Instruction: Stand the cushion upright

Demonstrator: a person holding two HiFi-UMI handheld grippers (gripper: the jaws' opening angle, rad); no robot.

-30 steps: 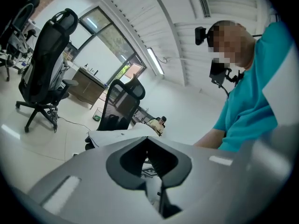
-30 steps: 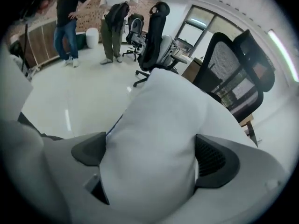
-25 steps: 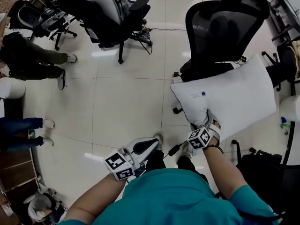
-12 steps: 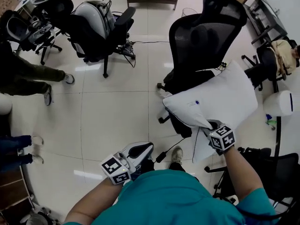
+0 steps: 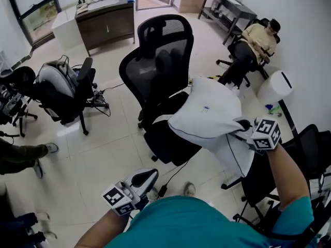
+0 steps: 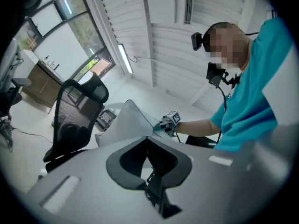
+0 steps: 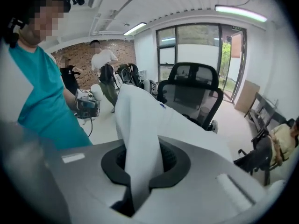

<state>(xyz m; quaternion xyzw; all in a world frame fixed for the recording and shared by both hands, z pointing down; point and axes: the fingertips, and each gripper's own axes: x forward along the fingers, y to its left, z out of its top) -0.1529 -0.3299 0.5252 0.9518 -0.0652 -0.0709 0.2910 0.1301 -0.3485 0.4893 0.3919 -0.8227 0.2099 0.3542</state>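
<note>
Cushion [image 5: 207, 115]: white cloth, matt, smooth, soft creases, thin dark line along the seam. My right gripper [image 7: 140, 171] and left gripper [image 6: 150, 158]: smooth grey plastic shells, matt, with a black rubbery-looking liner round my jaws. Office chair [image 5: 158, 50]: black see-through mesh back, matt black cloth seat, hard plastic frame. Floor [image 5: 103, 143]: pale tiles, glossy, throwing back light. Cabinet [image 5: 106, 27]: dark wood-look front, satin finish. My shirt [image 5: 207, 226]: teal cloth, matt.
</note>
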